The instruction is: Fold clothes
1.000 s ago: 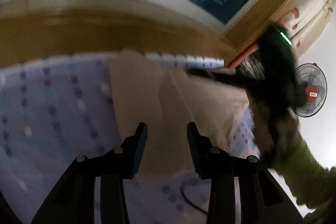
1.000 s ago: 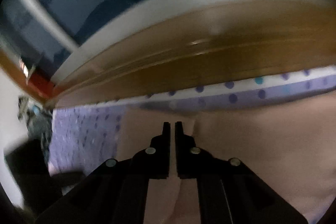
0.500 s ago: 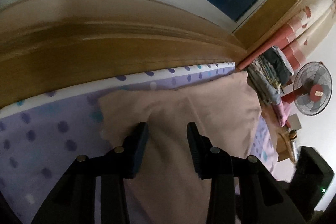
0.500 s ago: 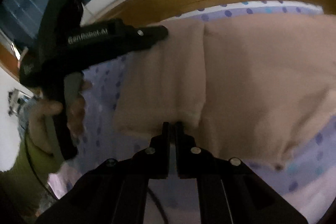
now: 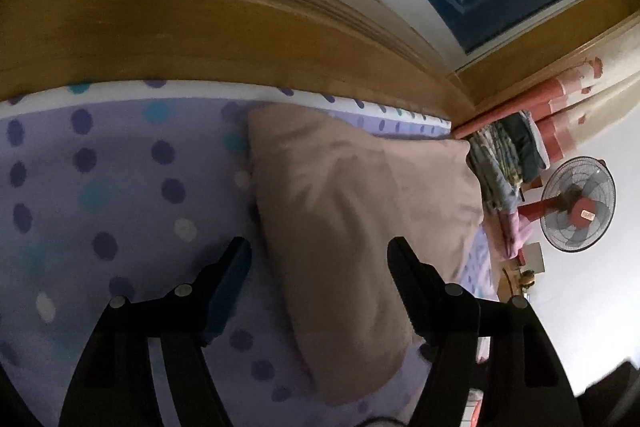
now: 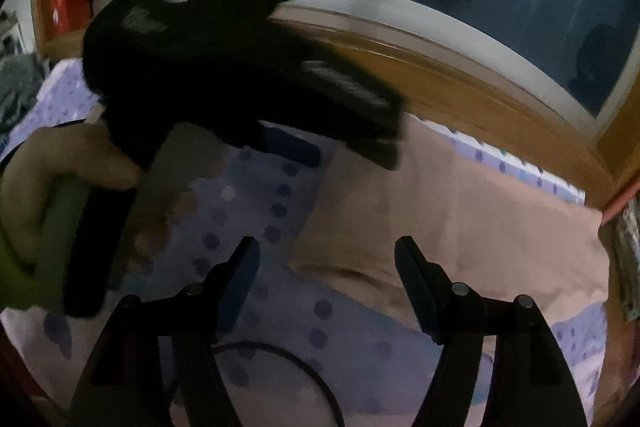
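Two grippers, both with jaws just opened wide and nothing held: the left gripper (image 5: 320, 255) hovers over the near end of one folded beige cloth (image 5: 360, 211), the right gripper (image 6: 326, 255) just short of its near corner. The cloth lies on the dotted purple bedsheet (image 5: 100, 187), long axis running away toward the wooden headboard (image 5: 200, 39). The left is nearer.

- Left tool (image 5: 318, 255): matte black, two tapered fingers with dark blue pads, silver round screws along the finger bases.
- Right tool (image 6: 326, 255): the same build.
- Green sleeve (image 6: 8, 267) at nine o'clock.
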`<state>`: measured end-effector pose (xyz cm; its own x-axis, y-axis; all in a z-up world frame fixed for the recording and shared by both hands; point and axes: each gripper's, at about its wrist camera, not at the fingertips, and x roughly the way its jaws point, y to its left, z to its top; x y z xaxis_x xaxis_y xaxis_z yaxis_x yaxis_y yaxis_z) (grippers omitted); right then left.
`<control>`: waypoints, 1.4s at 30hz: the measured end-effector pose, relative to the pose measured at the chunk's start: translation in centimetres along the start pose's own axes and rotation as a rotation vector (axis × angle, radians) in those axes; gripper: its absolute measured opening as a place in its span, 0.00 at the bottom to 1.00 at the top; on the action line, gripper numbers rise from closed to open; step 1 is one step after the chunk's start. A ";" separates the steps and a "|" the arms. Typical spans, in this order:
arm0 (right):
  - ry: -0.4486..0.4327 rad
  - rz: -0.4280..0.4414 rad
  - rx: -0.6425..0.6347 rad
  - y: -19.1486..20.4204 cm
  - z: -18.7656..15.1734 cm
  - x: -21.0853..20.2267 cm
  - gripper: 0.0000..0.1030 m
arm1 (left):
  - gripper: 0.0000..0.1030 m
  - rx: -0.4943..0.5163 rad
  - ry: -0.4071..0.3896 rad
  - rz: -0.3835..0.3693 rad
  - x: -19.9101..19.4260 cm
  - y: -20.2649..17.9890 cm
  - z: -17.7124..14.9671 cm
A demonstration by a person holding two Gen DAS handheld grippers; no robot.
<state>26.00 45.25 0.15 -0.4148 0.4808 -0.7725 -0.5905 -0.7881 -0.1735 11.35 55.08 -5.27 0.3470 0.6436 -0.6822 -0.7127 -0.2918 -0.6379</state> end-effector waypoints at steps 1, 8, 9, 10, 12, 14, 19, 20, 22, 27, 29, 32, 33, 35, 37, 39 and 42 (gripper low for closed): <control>0.009 0.009 0.006 0.2 0.2 0.5 0.68 | 0.70 0.000 -0.002 -0.004 0.3 0.0 0.2; 0.079 0.021 0.114 -1.3 -0.5 3.7 0.37 | 0.70 0.069 -0.007 0.021 1.1 -0.8 0.6; 0.073 0.025 0.131 -1.7 -0.6 3.6 0.33 | 0.63 0.075 -0.009 0.027 1.1 -0.8 0.5; 0.067 0.028 0.148 -2.0 -0.7 3.5 0.30 | 0.57 0.070 -0.011 0.035 1.0 -0.8 0.5; 0.059 0.047 0.184 -2.8 -0.9 3.2 0.20 | 0.44 0.046 -0.017 0.045 1.0 -0.4 0.4; 0.035 0.111 0.252 -4.2 -1.1 2.6 0.17 | 0.37 0.002 -0.022 0.033 0.7 -0.1 0.5; -0.064 0.293 0.429 -9.1 -2.1 0.0 0.15 | 0.34 0.018 -0.071 0.063 -0.7 -2.8 0.5; -0.087 0.314 0.448 -9.9 -2.3 -0.7 0.15 | 0.34 0.030 -0.083 0.071 -0.9 -3.6 0.6; -0.115 0.353 0.490 -11.4 -2.8 -1.5 0.15 | 0.34 0.045 -0.110 0.080 -1.4 -5.5 0.7; -0.146 0.438 0.615 -15.8 -3.9 -2.3 0.15 | 0.34 0.051 -0.134 0.092 -0.9 -8.9 1.1; -0.158 0.444 0.633 -17.5 -4.1 -2.6 0.15 | 0.34 0.063 -0.136 0.098 -0.4 -10.4 1.4; -0.158 0.460 0.675 -19.9 -4.9 -1.9 0.15 | 0.34 0.087 -0.129 0.111 1.3 -12.6 2.0; -0.155 0.466 0.690 -20.8 -5.3 -1.8 0.15 | 0.34 0.093 -0.124 0.115 1.9 -13.3 2.2; -0.144 0.465 0.714 -22.5 -6.3 -1.7 0.15 | 0.34 0.107 -0.105 0.130 3.6 -14.8 2.2; -0.129 0.465 0.738 -24.2 -7.3 -1.4 0.15 | 0.34 0.121 -0.081 0.148 5.4 -16.1 2.3; -0.107 0.466 0.759 -25.7 -8.2 -0.7 0.15 | 0.34 0.126 -0.059 0.169 7.2 -17.1 2.2; -0.047 0.455 0.763 -27.3 -9.2 0.8 0.19 | 0.34 0.116 -0.029 0.194 9.1 -18.1 2.1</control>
<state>48.15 63.64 -1.35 -0.7401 0.2118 -0.6383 -0.6546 -0.4445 0.6115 26.15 67.74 0.80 0.1804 0.6037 -0.7765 -0.8305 -0.3296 -0.4492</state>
